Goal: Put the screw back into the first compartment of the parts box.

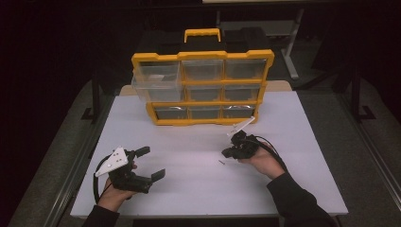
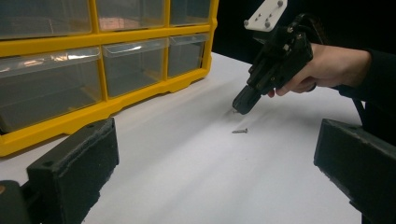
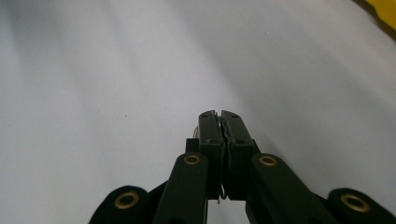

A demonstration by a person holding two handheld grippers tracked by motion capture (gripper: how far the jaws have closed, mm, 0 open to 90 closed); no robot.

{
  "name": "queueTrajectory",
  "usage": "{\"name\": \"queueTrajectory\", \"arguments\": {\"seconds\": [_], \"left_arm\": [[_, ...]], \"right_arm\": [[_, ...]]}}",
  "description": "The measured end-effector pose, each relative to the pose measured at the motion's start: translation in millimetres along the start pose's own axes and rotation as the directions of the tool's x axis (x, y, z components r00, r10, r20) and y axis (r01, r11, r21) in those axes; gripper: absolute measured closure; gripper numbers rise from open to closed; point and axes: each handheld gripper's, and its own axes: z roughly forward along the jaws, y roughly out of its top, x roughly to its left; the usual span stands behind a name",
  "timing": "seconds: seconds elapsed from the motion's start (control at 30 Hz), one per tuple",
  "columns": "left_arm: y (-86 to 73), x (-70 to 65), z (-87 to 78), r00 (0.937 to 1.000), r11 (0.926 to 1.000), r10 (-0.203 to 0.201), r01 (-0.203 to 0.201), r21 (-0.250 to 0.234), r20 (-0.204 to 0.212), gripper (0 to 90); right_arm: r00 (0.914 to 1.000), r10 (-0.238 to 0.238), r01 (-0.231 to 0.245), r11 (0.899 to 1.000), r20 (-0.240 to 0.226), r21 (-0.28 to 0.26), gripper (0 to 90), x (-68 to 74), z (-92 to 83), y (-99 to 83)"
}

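A small screw is pinched between the closed jaws of the right gripper [image 3: 219,122]: in the right gripper view its threaded shank [image 3: 194,132] peeks out beside the left jaw and a thin tip shows below the pads. In the left gripper view this gripper [image 2: 242,106] points steeply down with its tip just over the table [image 2: 187,154], a hand [image 2: 327,67] wrapped round its body and a white plate on top. A second screw [image 2: 240,131] lies loose on the table just in front of that tip, on the side away from the organizer; the high view shows it [image 1: 221,162] as a small dark mark just beside the right gripper [image 1: 228,152]. Taking the yellow organizer [image 1: 203,56] as landmark, the right gripper sits near its lower right corner, a little out in front of it, and the held screw is there with it. The organizer stands upright at the far middle of the table with three rows of clear drawers; its top left drawer [image 1: 156,75] is pulled out. The left gripper [image 1: 150,163] rests well in front of the organizer's left end, near the table's front edge, its jaws spread wide with nothing between them, held by the left hand [image 1: 113,196]. The left gripper view shows those two black jaws far apart at the lower corners.
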Motion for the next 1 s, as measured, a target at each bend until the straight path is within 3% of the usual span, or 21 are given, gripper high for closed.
{"name": "queueTrajectory", "arguments": {"seconds": [0.33, 1.0], "left_arm": [[-0.1, 0.2, -0.1, 1.0, 1.0, 0.0, 0.0, 0.002, -0.001, 0.0], [0.4, 0.7, -0.4, 1.0, 1.0, 0.006, -0.006, -0.001, 0.001, 0.0]], "right_arm": [[0.9999, 0.014, -0.014, 1.0, -0.005, -0.017, 88.0, 2.1, -12.9, 7.5], [0.9998, -0.013, 0.012, 0.998, -0.018, -0.062, 87.9, 6.5, -36.1, 32.3]]}}
